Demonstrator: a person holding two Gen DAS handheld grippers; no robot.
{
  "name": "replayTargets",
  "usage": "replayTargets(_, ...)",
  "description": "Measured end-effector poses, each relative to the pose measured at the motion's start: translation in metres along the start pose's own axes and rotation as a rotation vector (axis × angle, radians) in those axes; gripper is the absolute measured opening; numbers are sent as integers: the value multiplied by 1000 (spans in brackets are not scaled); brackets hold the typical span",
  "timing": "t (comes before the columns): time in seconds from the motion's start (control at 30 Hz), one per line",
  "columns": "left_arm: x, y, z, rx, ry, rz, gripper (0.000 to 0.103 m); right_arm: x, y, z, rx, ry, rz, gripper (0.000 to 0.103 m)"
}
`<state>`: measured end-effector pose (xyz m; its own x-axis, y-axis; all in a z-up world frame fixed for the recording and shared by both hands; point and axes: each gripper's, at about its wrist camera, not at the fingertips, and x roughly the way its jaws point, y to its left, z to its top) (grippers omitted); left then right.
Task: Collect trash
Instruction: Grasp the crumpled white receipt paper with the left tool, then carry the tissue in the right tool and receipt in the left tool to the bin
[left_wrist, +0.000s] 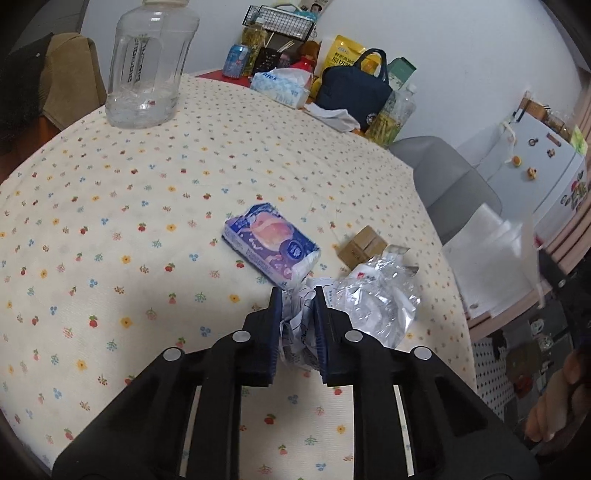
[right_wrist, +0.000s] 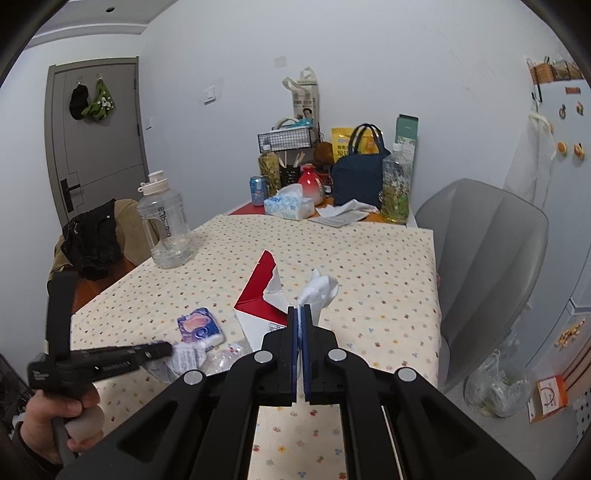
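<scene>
On the counter (left_wrist: 110, 221), covered by a flower-dotted cloth, we see our left tongs (left_wrist: 297, 295) clamped on a crumpled printed paper wad (left_wrist: 295, 332), pads pressing it from both sides, near the counter's front edge. Just right of the wad lies a crumpled clear plastic wrapper (left_wrist: 373, 299), touching it. Beyond the wrapper sits a small brown cardboard box (left_wrist: 364, 245); left of that, a purple tissue pack (left_wrist: 271, 245), lying flat and apart from the box. Our right tongs (right_wrist: 300, 308) are closed, jaws together, pinching a white crumpled tissue (right_wrist: 317, 291) that sticks up past the tips. Behind those tips a torn red-and-white carton piece (right_wrist: 260, 299) shows, tilted; we cannot tell whether the tongs hold it too. From the right wrist view the left tongs (right_wrist: 168, 349) come in from the left, carried by a hand (right_wrist: 62, 417), with the paper wad (right_wrist: 188, 356) at their tip and the tissue pack (right_wrist: 201, 325) just beyond. Far left on the counter stands a large clear water jug (left_wrist: 147, 62), upright. The far end is cluttered: tissue box (left_wrist: 282, 86), navy lunch bag (left_wrist: 354, 88), blue can (left_wrist: 236, 61). A grey chair (right_wrist: 491, 258) stands at the counter's right side.
</scene>
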<state>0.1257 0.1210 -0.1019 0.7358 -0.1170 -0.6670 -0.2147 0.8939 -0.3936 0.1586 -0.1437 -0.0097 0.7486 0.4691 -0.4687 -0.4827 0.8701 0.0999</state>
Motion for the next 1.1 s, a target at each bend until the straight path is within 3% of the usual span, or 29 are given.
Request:
replayTargets(0.5,-44,-44,29,95,-132,-28,17,-13,-32,-8,49,-16,-46,3)
replayTargets(0.77,-39,-84,35,161,-138,-85,17,-31,-60,-10,83,-36,-107,3)
replayTargets(1.1,-10,-144,27,242,-78,-159,17,-50,-109,-23,146,-40,-208,3)
